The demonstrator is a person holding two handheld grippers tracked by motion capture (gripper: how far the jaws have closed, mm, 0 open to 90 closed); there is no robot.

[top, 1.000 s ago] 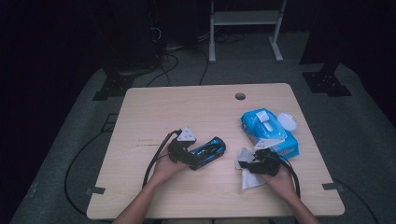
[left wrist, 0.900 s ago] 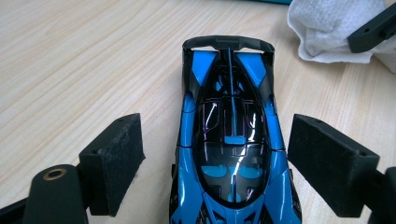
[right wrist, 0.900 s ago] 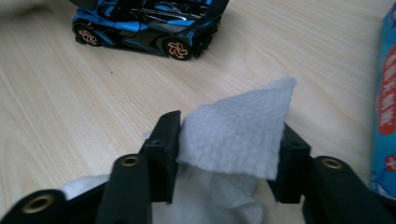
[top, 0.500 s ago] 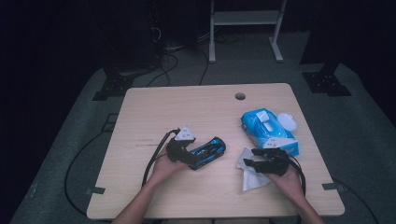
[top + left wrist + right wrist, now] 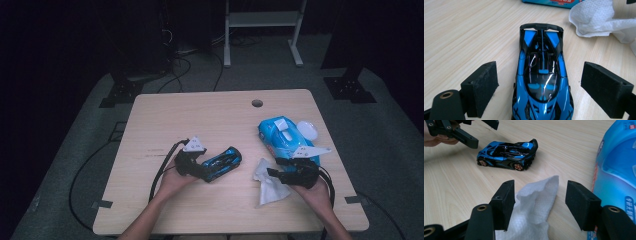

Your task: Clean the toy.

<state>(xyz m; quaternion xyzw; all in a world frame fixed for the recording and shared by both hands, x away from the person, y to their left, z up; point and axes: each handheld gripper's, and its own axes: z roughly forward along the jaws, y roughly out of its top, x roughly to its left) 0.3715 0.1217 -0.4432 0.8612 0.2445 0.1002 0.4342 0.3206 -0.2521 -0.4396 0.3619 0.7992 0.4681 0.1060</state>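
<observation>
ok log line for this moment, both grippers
left gripper: just opening, astride toy car, not gripping | right gripper: just opening, astride wipe | wipes pack beside

bare tabletop (image 5: 200, 115) beyond, wipes pack (image 5: 282, 137) blocking right

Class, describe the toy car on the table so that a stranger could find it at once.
Start at the light wooden table and look at its near-left part. There, between the pads of the left claw, stands a small glossy blue-and-black toy sports car. Its neighbours are a soft blue wipes packet and a crumpled white wipe.
</observation>
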